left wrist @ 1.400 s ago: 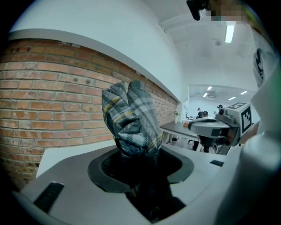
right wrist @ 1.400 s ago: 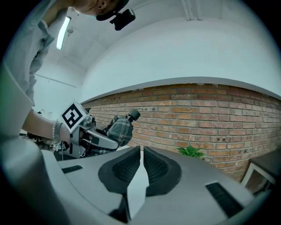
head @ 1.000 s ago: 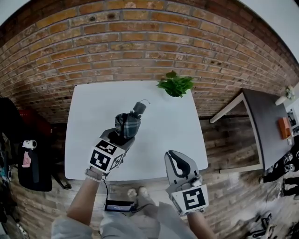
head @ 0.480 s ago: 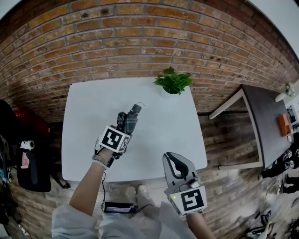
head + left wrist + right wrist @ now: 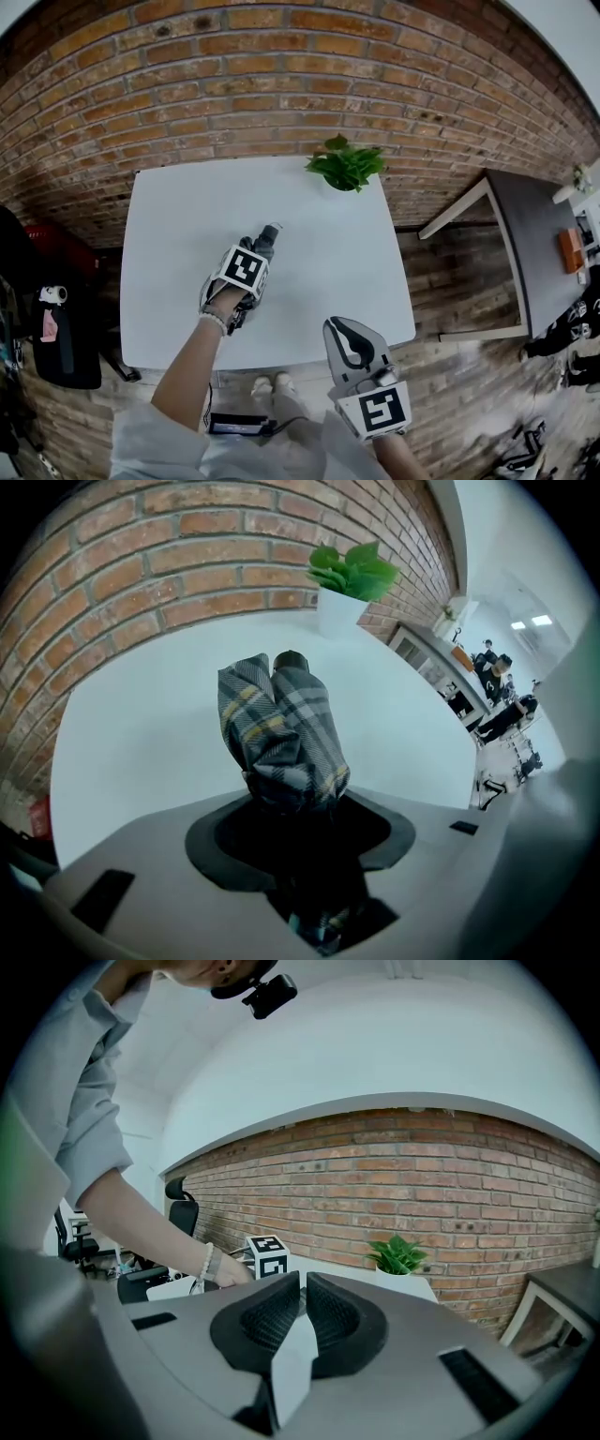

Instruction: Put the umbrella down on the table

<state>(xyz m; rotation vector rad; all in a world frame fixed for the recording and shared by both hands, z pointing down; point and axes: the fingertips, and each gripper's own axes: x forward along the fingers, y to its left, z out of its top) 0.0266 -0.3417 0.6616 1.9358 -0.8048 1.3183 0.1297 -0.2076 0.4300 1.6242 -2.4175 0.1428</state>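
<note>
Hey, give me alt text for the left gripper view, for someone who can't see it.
The left gripper clamps a folded grey plaid umbrella with yellow stripes in its jaws, pointing out over a white table. A potted green plant stands at the table's far edge against a red brick wall.

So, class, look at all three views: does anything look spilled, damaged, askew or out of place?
Nothing stands out. The folded plaid umbrella looks intact in the left gripper over the white table, and the potted plant stands upright at its far edge.
</note>
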